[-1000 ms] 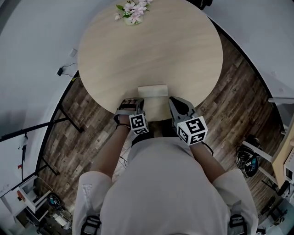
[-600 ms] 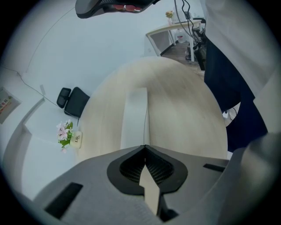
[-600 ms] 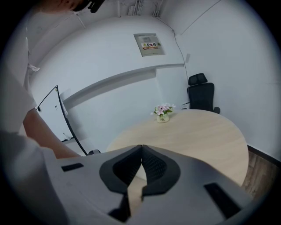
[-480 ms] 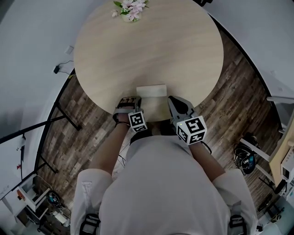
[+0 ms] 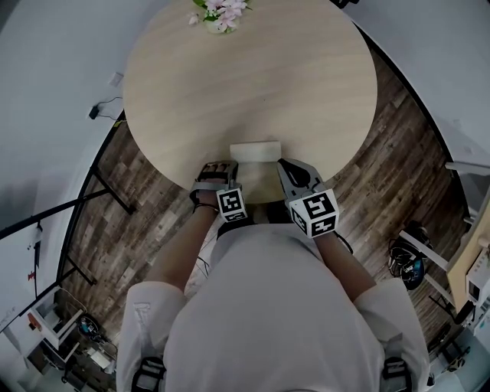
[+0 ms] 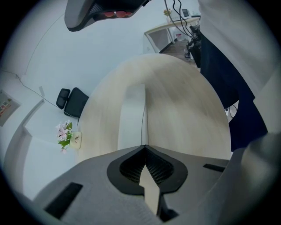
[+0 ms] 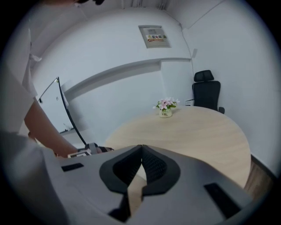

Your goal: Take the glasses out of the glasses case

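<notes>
A closed white glasses case point(image 5: 255, 151) lies at the near edge of the round wooden table point(image 5: 253, 76). My left gripper point(image 5: 223, 165) sits just left of the case's near corner, jaws shut with nothing between them. In the left gripper view the case point(image 6: 131, 114) stretches away right beyond the shut tips point(image 6: 145, 146). My right gripper point(image 5: 282, 164) is at the case's right end, also shut and holding nothing. Its own view shows the closed tips point(image 7: 141, 146) over the tabletop, and the case is hidden there. No glasses show.
A small pot of pink flowers point(image 5: 222, 15) stands at the table's far edge. A black office chair point(image 7: 206, 92) sits behind the table by the white wall. The person's body is close against the near table edge; wood floor surrounds the table.
The right gripper has edged a little left and down towards the case's right end. The left gripper stays almost where it was. Both stay shut.
</notes>
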Action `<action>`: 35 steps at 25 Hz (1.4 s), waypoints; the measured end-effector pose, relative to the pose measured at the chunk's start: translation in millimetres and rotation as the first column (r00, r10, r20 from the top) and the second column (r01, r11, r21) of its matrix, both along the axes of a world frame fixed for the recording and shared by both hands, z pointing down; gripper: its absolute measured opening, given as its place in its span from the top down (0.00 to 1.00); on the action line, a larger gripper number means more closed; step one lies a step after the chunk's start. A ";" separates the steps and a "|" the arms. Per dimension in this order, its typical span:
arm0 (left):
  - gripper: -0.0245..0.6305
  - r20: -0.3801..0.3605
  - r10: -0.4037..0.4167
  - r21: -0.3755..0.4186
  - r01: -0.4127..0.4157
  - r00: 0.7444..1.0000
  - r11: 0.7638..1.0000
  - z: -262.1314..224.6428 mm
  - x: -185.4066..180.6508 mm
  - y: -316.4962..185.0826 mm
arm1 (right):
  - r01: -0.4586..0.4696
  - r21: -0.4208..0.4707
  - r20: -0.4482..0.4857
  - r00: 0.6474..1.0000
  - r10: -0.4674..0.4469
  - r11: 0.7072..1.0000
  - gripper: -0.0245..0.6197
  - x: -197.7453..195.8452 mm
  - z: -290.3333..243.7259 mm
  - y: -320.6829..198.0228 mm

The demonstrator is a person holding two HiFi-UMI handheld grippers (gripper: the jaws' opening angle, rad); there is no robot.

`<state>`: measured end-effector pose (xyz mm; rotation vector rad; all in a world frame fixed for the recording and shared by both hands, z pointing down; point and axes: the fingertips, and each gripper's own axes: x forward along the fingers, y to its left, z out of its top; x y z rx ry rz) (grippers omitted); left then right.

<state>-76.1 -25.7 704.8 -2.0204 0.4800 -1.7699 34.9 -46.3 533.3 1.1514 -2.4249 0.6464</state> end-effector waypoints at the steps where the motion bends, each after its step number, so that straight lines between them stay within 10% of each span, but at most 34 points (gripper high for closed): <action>1: 0.96 0.000 -0.004 -0.007 0.004 1.000 1.000 0.0 -0.3 0.3 | 0.026 0.006 -0.056 0.998 -0.026 1.000 0.94 -0.8 5.6 0.4; 5: 0.96 0.006 -0.003 -0.024 0.003 1.000 1.000 -0.4 -1.2 1.3 | 0.201 0.040 -0.321 0.930 -0.178 0.979 0.94 -4.0 27.9 3.3; 13: 0.96 -0.003 -0.016 -0.043 0.016 1.000 0.999 1.4 1.0 0.9 | 0.505 -0.011 -0.696 0.615 -0.370 0.863 0.94 -0.8 74.9 4.1; 18: 0.96 -0.010 -0.018 -0.043 0.018 1.000 0.999 0.9 0.3 2.0 | 0.578 -0.101 -0.730 0.510 -0.455 0.810 0.93 -8.8 98.6 5.5; 23: 0.96 -0.011 -0.029 -0.051 0.029 1.000 0.998 -2.0 0.1 0.1 | 0.632 -0.204 -0.717 0.424 -0.554 0.747 0.58 -17.7 122.6 4.8; 35: 0.96 -0.005 -0.042 -0.050 0.041 0.999 0.998 0.6 1.3 -0.6 | 0.700 -0.357 -0.680 0.259 -0.686 0.619 0.55 -24.6 160.3 -13.2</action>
